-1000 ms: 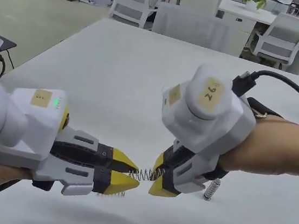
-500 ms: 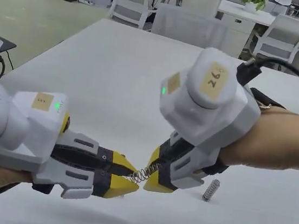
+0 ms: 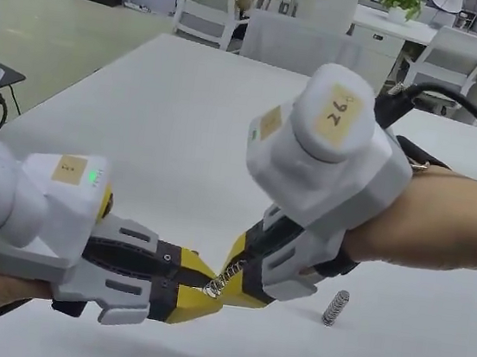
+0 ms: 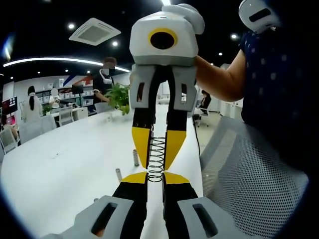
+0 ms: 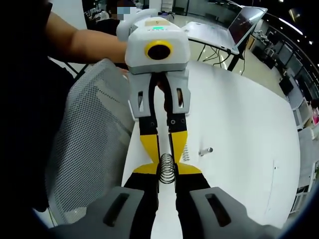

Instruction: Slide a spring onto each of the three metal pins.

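Observation:
A thin metal spring [image 3: 220, 282] spans the short gap between my two grippers above the white table [image 3: 166, 126]. My left gripper [image 3: 205, 295], low on the left, is shut on one end of the spring [image 4: 156, 160]. My right gripper [image 3: 233, 275] comes down from the upper right and is shut on the other end, where the coil [image 5: 167, 168] shows end-on between its yellow tips. The two sets of tips nearly touch. Whether a pin runs inside the coil is hidden. A second spring [image 3: 336, 308] lies on the table under my right hand. A small metal pin [image 5: 205, 150] lies on the table.
Another spring [image 4: 135, 157] and a short pin [image 4: 118, 174] stand on the table beyond my left gripper's tips. A mesh chair back [image 5: 92, 144] sits close at the table's edge. Office chairs [image 3: 440, 60] and desks stand beyond the far edge.
My right gripper has risen, tilted steeper and closed in on my left gripper. The visible stretch of spring between the tips has become much shorter.

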`<state>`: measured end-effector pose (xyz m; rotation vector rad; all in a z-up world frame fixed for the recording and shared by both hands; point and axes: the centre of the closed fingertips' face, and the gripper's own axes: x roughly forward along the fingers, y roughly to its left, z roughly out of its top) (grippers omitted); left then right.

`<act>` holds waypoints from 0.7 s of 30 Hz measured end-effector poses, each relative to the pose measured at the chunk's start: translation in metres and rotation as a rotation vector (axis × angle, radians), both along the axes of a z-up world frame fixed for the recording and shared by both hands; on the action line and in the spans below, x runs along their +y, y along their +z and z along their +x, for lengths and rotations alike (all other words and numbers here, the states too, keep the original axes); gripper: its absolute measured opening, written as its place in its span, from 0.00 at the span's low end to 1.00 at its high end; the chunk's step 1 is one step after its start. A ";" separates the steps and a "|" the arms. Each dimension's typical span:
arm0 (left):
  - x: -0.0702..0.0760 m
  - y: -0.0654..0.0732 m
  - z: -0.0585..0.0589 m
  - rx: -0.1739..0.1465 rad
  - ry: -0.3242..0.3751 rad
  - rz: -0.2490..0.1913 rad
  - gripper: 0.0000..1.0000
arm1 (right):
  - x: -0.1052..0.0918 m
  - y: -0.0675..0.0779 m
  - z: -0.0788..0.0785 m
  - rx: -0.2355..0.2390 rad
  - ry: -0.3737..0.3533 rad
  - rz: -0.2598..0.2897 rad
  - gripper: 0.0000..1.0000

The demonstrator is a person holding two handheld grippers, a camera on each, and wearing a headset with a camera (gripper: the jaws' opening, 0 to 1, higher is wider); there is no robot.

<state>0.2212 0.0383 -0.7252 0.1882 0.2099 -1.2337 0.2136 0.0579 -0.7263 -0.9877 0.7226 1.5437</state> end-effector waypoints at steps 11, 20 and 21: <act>-0.001 0.000 -0.001 -0.002 0.000 0.000 0.03 | 0.002 0.002 -0.001 -0.010 0.010 -0.009 0.09; -0.001 -0.001 0.000 -0.001 0.003 0.000 0.03 | 0.004 0.001 -0.001 -0.014 0.016 -0.016 0.09; -0.001 -0.001 0.000 -0.001 0.004 0.001 0.03 | 0.004 0.001 0.000 -0.014 0.017 -0.016 0.09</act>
